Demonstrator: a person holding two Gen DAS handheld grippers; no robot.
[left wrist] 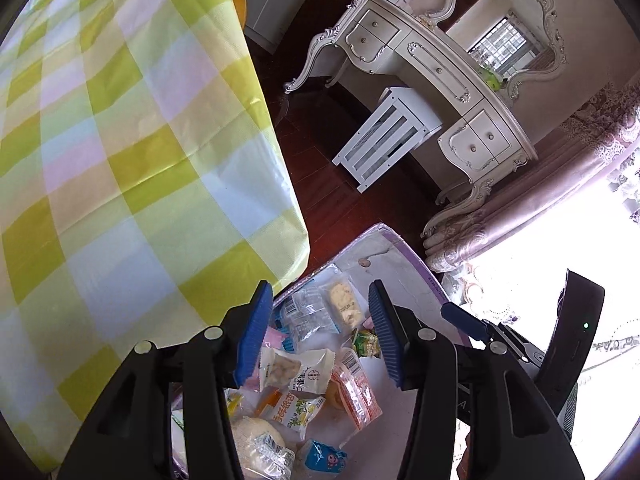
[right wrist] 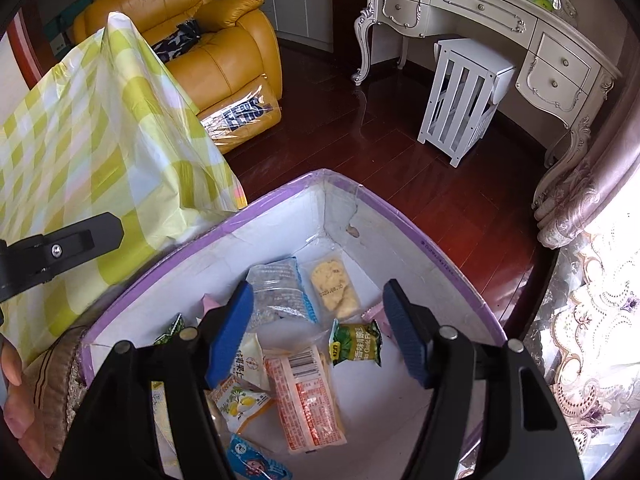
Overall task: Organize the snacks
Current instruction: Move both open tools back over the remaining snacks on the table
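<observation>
Glossy plastic snack packets [right wrist: 306, 400] lie in a matt cardboard box [right wrist: 420, 248].

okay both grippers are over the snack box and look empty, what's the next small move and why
Probably lift both away and go back to the checked tablecloth for more snacks. The left gripper and right gripper are open with nothing between their pads, and the packets already lie inside the purple-rimmed box. No snack shows on the visible cloth, so look first.

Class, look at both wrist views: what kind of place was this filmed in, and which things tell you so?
Most likely a room in a home, perhaps a bedroom or sitting room. An ornate white dressing table with a mirror stands by the wall, a yellow leather armchair sits on the dark wood floor, and patterned curtains hang at a window.
</observation>
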